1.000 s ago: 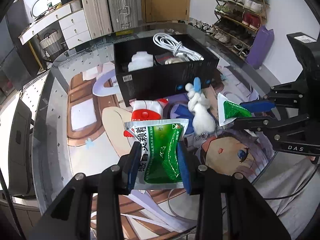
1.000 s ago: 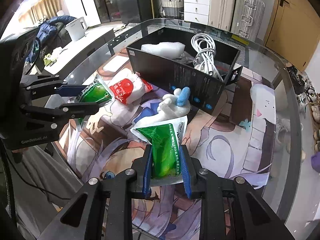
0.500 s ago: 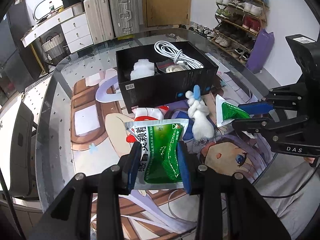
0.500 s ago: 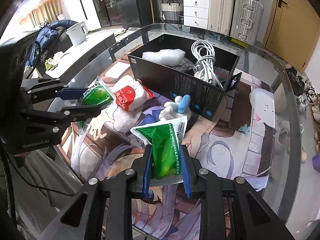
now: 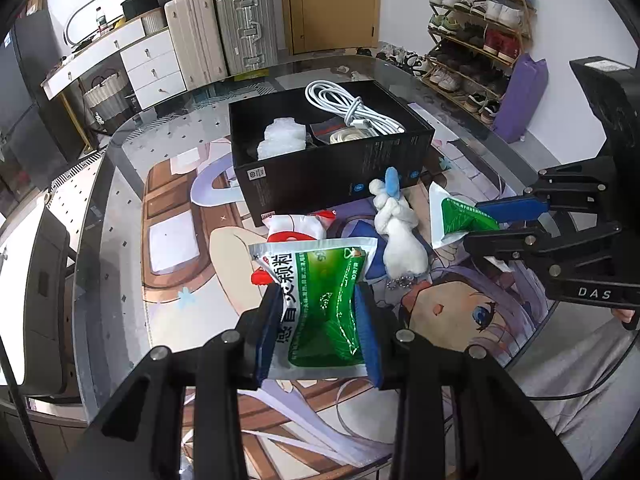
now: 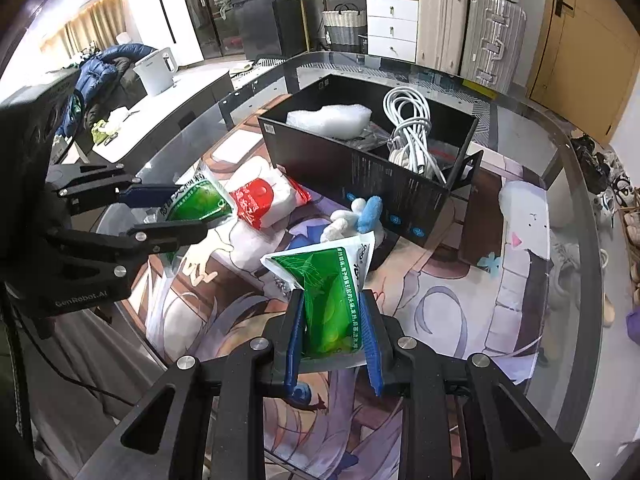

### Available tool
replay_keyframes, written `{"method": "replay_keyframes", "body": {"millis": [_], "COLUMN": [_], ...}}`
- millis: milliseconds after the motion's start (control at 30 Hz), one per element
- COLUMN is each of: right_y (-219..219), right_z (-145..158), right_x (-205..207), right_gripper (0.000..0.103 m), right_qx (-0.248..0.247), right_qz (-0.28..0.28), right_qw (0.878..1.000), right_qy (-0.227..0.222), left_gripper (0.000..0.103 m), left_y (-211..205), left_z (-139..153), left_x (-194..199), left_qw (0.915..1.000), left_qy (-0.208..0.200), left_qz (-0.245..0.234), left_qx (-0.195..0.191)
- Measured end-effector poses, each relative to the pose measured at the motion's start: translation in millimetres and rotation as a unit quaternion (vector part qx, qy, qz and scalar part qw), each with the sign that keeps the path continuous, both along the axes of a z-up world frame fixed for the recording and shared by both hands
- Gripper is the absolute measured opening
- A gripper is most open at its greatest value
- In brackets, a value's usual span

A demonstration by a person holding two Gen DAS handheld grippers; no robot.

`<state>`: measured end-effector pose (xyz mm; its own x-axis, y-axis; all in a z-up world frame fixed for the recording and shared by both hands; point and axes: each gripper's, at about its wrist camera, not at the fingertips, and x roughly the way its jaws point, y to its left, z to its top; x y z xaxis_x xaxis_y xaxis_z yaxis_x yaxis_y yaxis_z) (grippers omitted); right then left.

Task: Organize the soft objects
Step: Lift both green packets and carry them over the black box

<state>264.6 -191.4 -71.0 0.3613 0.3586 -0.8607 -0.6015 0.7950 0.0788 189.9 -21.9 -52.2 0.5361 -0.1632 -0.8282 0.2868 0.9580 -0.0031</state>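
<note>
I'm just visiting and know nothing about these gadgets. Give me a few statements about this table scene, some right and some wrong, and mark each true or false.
1. Each tool, left tool and right tool, grips a green foil pouch. True.
2. The black cardboard box holds a coiled white cable. True.
3. The white plush toy with a blue ear lies inside the box. False: it lies on the printed mat in front of the box.
4. The red-and-white soft pack is held by the left tool. False: it rests on the mat.
</note>
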Motion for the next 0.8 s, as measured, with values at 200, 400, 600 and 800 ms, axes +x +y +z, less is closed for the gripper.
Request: {"method": "replay_keyframes", "body": {"millis": [200, 400, 600, 800], "right_y": [-0.3, -3.5, -3.0, 2.2], "right_z": [0.6, 16.0, 46.9, 73.0], "right_x": [0.3, 1.3, 2.5, 10.2], "right_gripper": [0.026, 0.026, 0.026, 0.026], "right_qx": [0.001, 0.019, 0.05, 0.075], "right_qz": [-0.001, -0.01, -0.022, -0.046], "right_qw": [1.0, 1.0, 0.997, 0.992], "right_qy": [-0.001, -0.02, -0.057, -0.092], "left_gripper": [0.035, 0.035, 0.035, 0.035], "left_y": [0.2, 1.8, 7.5, 14.5], "left_z": [0.3, 12.1, 34.4, 60.3], "left_x": [0.1, -0.6, 4.2, 16.2], "left_qw": [1.0, 0.9998, 0.9986, 0.9948], "left_qy": [-0.002, -0.019, -0.043, -0.08], "left_qz": [0.001, 0.003, 0.013, 0.034], "left_qx": [0.0, -0.004, -0.028, -0.052]}}
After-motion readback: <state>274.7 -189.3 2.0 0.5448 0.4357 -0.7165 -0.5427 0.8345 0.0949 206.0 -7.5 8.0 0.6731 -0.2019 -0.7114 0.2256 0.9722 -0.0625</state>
